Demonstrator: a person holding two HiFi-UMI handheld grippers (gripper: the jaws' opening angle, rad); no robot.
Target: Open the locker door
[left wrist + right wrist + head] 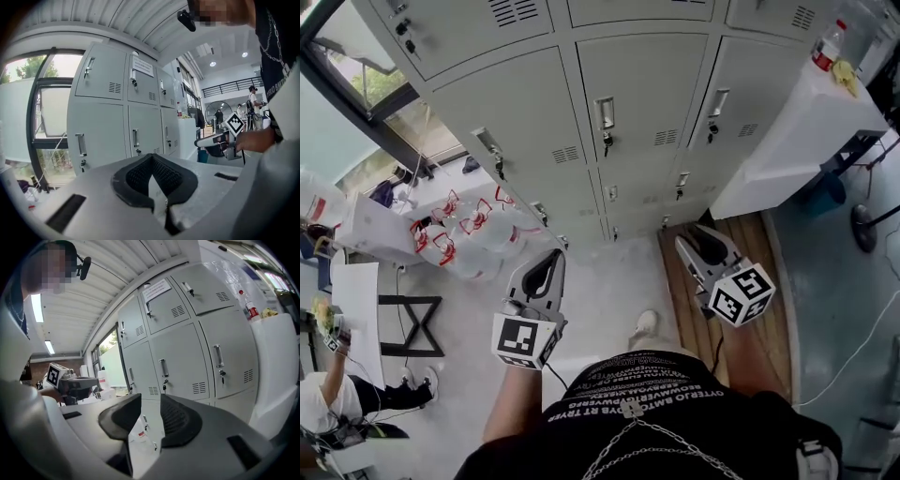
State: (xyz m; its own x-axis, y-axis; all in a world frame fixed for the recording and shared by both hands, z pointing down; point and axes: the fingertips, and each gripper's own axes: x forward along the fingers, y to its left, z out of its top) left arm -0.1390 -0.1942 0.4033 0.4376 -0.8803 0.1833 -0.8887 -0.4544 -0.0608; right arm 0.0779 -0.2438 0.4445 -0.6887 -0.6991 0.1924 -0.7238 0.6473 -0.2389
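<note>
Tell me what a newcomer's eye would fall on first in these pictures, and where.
A bank of grey lockers fills the top of the head view, doors closed. Below it the left gripper and the right gripper point toward the lockers, touching nothing; the right one's jaws stand apart. Packs of bottled water lie on the floor at left.

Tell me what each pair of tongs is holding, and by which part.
Nothing is held. The left tongs are closed tip to tip on nothing; the right tongs stand open and empty. The grey metal lockers lie ahead, untouched.
</note>
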